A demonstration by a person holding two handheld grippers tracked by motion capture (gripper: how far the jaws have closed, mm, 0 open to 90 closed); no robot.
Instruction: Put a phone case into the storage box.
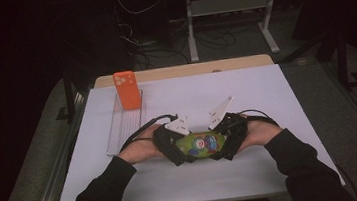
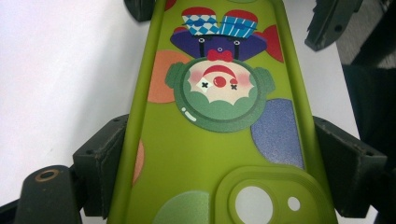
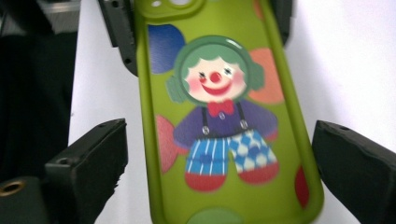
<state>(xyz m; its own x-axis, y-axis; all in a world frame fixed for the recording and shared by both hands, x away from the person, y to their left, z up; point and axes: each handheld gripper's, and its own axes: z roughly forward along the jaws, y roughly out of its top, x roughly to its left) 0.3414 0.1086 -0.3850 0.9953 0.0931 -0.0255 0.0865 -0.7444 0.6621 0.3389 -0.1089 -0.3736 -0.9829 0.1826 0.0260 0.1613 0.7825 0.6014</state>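
Centrally placed, a white table (image 1: 266,91) with a clear tray (image 1: 119,132) along its left side — holding an orange phone (image 1: 127,89) that stands upright at the tray's far end, camera side toward the person.

Near the front edge, between both hands — a green case (image 1: 201,143), lying flat on the table, printed side up. Long axis running left to right across the table; camera cut-out end toward the left, inside the left gripper (image 1: 171,149), the opposite end inside the right gripper (image 1: 228,140). Print seen clearly in the right gripper view: a clown with green hair, red nose, red bow tie, purple top, blue-and-white trousers, red shoes, among orange, blue and red blobs on the case (image 3: 219,116). Head toward the cut-out end, feet toward the right gripper.

Left gripper (image 2: 224,172): jaws pressed against both long edges of the case (image 2: 215,140), clamped on it just past the raised camera ring.

Right gripper (image 3: 219,172): jaws spread wide, standing clear of the case on either side with white table showing in the gaps — nothing gripped.
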